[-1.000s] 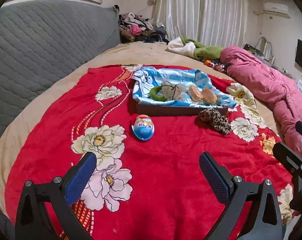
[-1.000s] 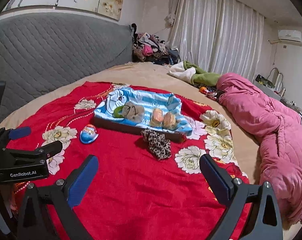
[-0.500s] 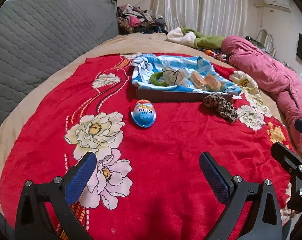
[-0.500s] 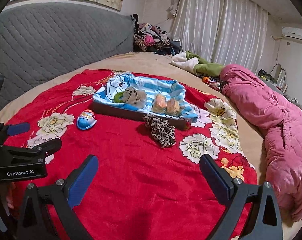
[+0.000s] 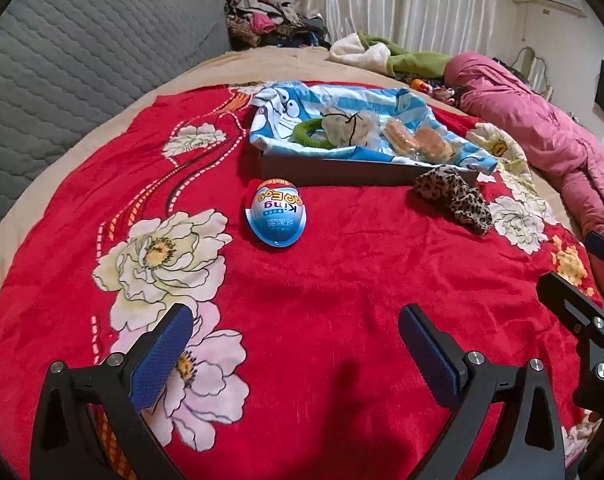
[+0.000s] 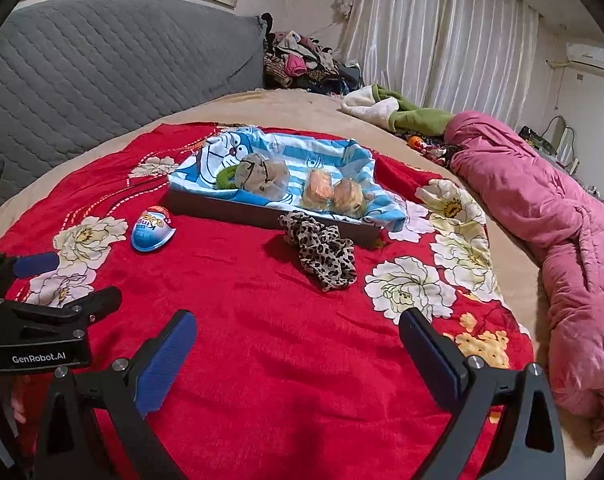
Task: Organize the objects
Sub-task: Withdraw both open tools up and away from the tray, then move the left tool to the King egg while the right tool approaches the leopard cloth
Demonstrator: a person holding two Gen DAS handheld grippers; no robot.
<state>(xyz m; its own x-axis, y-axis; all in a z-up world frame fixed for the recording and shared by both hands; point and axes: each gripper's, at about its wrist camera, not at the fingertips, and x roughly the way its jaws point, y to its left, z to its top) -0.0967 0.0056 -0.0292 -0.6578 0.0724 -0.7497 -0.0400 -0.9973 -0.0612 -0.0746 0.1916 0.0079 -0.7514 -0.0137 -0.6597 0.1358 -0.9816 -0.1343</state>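
A blue toy egg (image 5: 277, 216) (image 6: 151, 229) lies on the red flowered blanket (image 5: 342, 280), just in front of a shallow dark tray (image 5: 342, 170) (image 6: 261, 212) lined with a blue striped cartoon cloth. Inside the tray are a green ring (image 5: 308, 134), a grey-beige plush (image 5: 348, 130) and two wrapped buns (image 5: 416, 144). A leopard-print scrunchie (image 5: 456, 198) (image 6: 322, 250) lies by the tray's near right corner. My left gripper (image 5: 295, 354) hovers open a short way before the egg. Off the scrunchie's near side, my right gripper (image 6: 295, 356) is open and holds nothing.
The blanket covers a beige bed with a grey quilted headboard (image 6: 101, 72) to the left. A pink duvet (image 6: 542, 216) is bunched along the right side. Green and white clothes (image 6: 390, 112) and a laundry pile (image 6: 302, 64) lie at the far edge, before curtains.
Both grippers have moved forward toward the tray, so the egg and the scrunchie appear nearer and larger. Both stay open; no object has shifted.
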